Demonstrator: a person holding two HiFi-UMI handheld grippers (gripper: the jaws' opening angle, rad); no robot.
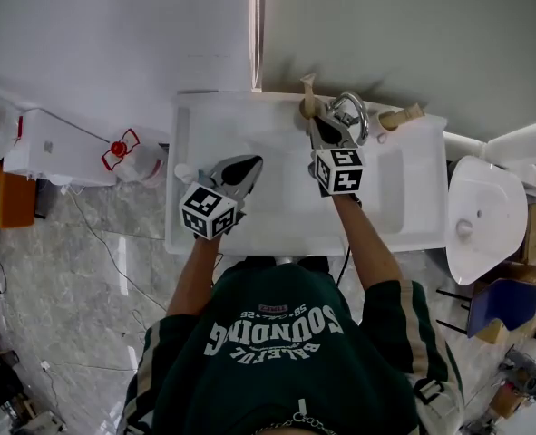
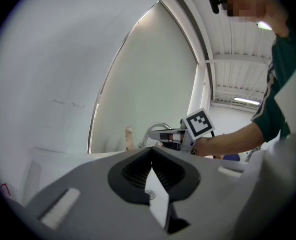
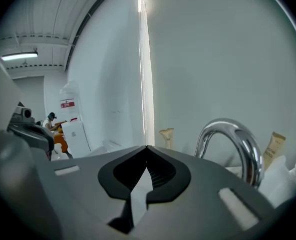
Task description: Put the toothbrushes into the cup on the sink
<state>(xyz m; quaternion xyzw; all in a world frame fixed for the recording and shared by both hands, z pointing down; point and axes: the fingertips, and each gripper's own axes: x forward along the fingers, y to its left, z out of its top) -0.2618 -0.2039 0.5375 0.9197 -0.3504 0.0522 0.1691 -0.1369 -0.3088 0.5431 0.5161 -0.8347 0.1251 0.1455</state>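
One wooden toothbrush (image 1: 308,87) stands upright at the sink's back edge, left of the chrome tap (image 1: 351,114); its base sits in something tan that I cannot make out as a cup. Another tan wooden piece (image 1: 402,116) lies right of the tap. My right gripper (image 1: 315,125) is shut and empty, its tips just in front of the upright toothbrush (image 3: 166,136) and beside the tap (image 3: 235,146). Over the left part of the white sink (image 1: 404,198), my left gripper (image 1: 251,162) is also shut with nothing in it. From the left gripper (image 2: 152,149) I see the toothbrush (image 2: 128,138) and the right gripper (image 2: 163,134).
A white jug with a red cap (image 1: 131,157) stands on the floor left of the sink, beside a white box (image 1: 54,148). A white bowl-shaped fixture (image 1: 481,216) is at the right. The wall rises straight behind the sink.
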